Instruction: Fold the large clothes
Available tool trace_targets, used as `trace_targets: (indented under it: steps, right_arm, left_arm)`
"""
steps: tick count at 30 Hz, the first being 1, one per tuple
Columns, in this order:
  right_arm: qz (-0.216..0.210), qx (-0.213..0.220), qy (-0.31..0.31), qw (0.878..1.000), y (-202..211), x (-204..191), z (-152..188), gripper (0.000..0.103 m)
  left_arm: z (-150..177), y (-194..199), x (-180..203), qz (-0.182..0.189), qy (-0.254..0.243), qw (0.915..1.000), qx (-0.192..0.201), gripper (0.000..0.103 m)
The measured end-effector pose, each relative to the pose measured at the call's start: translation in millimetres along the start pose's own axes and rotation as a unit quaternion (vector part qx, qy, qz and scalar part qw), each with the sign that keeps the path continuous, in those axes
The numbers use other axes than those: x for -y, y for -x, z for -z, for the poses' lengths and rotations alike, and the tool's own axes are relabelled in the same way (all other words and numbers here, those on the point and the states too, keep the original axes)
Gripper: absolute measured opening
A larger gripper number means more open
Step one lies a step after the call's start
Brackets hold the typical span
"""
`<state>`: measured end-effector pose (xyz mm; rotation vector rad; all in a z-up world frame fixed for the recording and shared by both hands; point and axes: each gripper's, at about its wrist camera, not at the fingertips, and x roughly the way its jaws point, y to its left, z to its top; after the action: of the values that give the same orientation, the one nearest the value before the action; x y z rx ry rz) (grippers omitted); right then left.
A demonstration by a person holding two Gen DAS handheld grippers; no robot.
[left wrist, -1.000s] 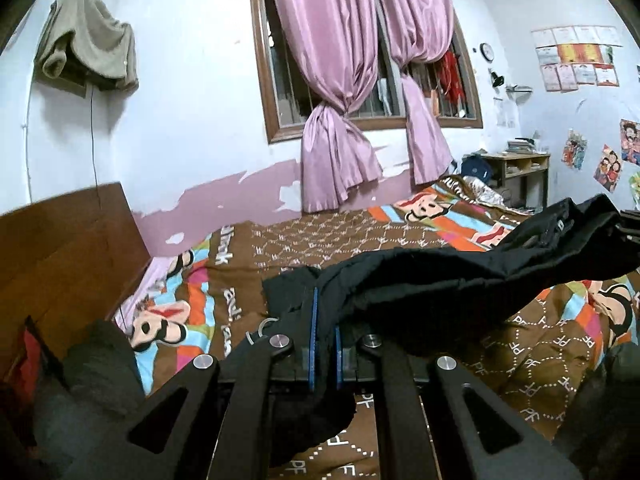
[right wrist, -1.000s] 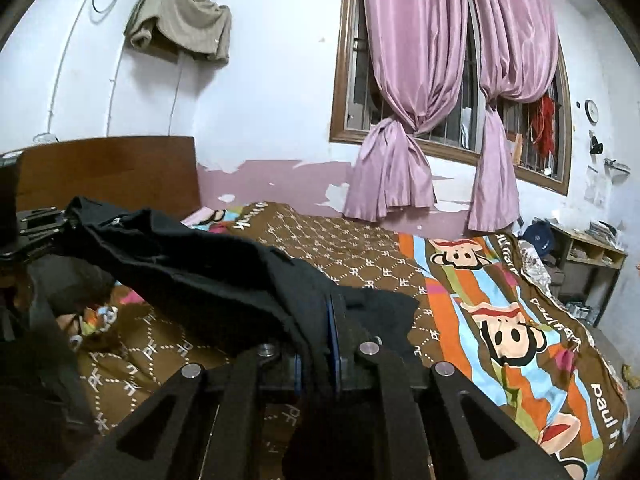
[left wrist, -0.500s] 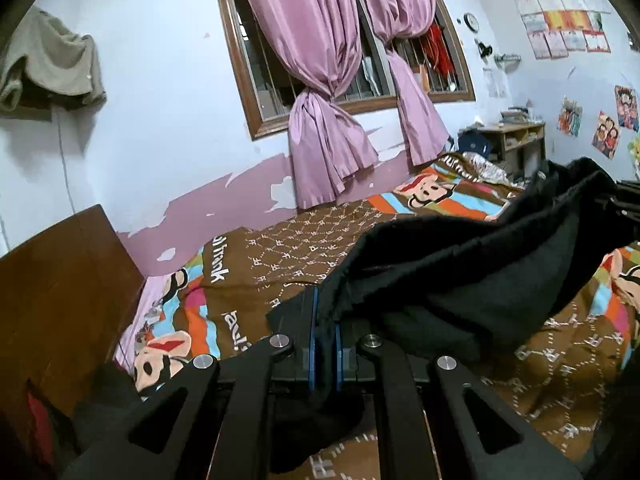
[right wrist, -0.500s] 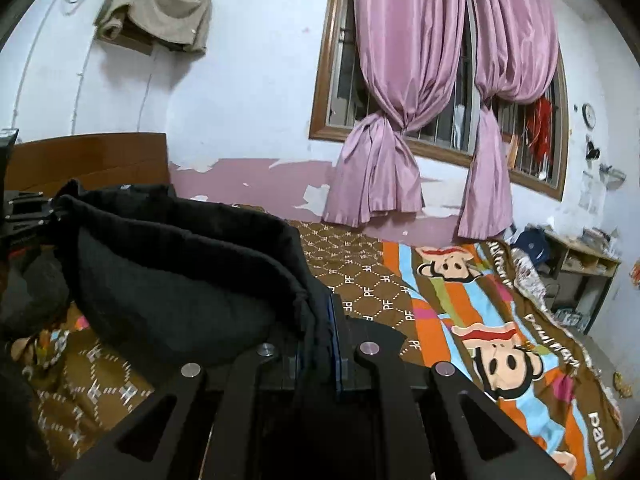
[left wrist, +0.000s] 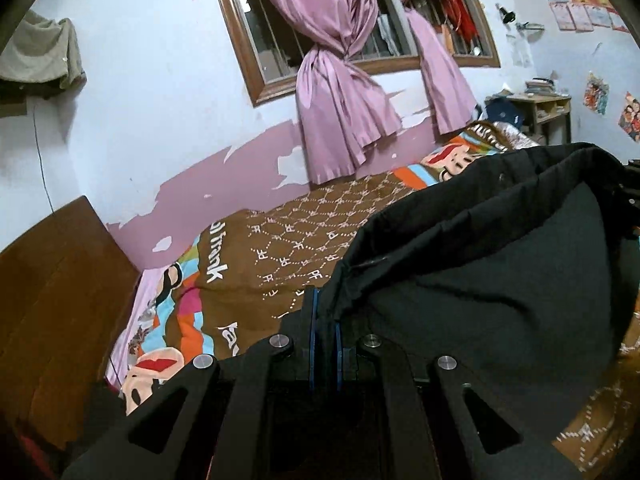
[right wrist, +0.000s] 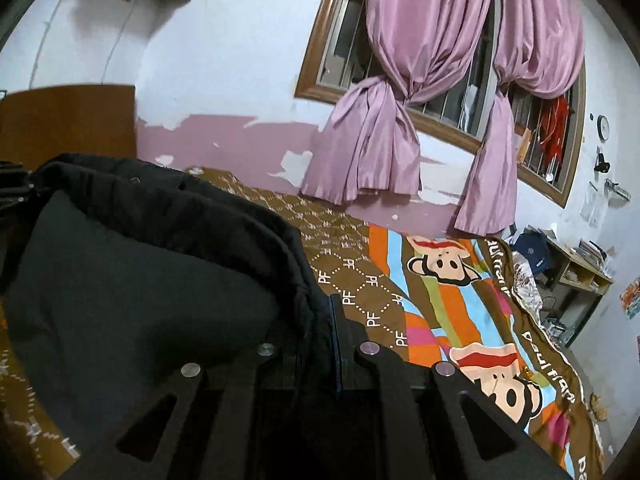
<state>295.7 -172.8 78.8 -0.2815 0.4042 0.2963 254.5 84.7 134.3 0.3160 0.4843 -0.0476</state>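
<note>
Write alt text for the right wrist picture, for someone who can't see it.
The right tool is shut on the edge of a black garment, which hangs in a sagging span to the left above a bed with a bright cartoon-monkey bedspread. Behind are knotted pink curtains over a barred window.

The place was a lived-in home bedroom. A bed [left wrist: 304,248] filled most of the room, spread with a brown cartoon-monkey blanket [right wrist: 452,292] in bright stripes and backed by a dark wooden headboard [left wrist: 60,300]. Pink curtains [left wrist: 340,92], knotted at the middle, hung over a barred window in a wooden frame [right wrist: 440,120]. The white wall's lower pink paint [left wrist: 224,200] was peeling in patches. A beige garment [left wrist: 44,56] hung high on the wall, a small clock [right wrist: 603,127] beside the window, and posters [left wrist: 584,8] above a cluttered wooden shelf [left wrist: 536,108] in the corner.
</note>
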Motion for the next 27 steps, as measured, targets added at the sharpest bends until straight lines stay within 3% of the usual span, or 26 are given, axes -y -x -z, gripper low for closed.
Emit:
trace_targets:
  steps: [8,16,18,19,20,21,23,24,27]
  right_arm:
    - [0.004,-0.048,-0.018,0.999,-86.4,-10.5,34.5,0.010]
    - [-0.001,-0.072,-0.015,0.997,-110.7,-13.0,45.8,0.018]
    - [-0.006,-0.068,-0.018,0.998,-105.5,-12.5,45.3,0.030]
    - [-0.007,-0.064,-0.020,0.998,-101.0,-11.2,44.6,0.046]
    - [-0.008,-0.058,-0.022,0.998,-95.2,-10.4,43.5,0.058]
    - [-0.012,-0.050,-0.027,0.998,-86.5,-8.4,42.5,0.060]
    - [-0.026,-0.044,-0.031,0.998,-69.7,-4.7,40.4,0.062]
    - [-0.030,-0.043,-0.032,0.998,-62.9,-3.8,39.7,0.063]
    - [-0.052,-0.041,-0.041,0.997,-36.7,-2.7,42.2,0.079]
  left_arm:
    - [17.5,-81.3,-5.8,0.000,0.006,0.9987,-0.050,0.005]
    - [40.5,-131.5,-4.0,0.016,0.014,0.9947,-0.100,0.008]
    - [43.1,-132.2,-8.3,0.017,0.025,0.9936,-0.109,0.021]
    - [42.6,-130.4,-9.8,0.012,0.029,0.9937,-0.108,0.026]
    - [42.3,-126.5,-12.5,0.004,0.034,0.9938,-0.105,0.039]
    - [40.9,-121.1,-14.7,-0.007,0.039,0.9940,-0.102,0.056]
    - [38.9,-109.5,-21.5,-0.038,0.053,0.9936,-0.092,0.076]
    - [39.1,-100.6,-25.9,-0.047,0.062,0.9934,-0.084,0.081]
    - [42.1,-72.8,-32.0,-0.038,0.075,0.9942,-0.067,0.081]
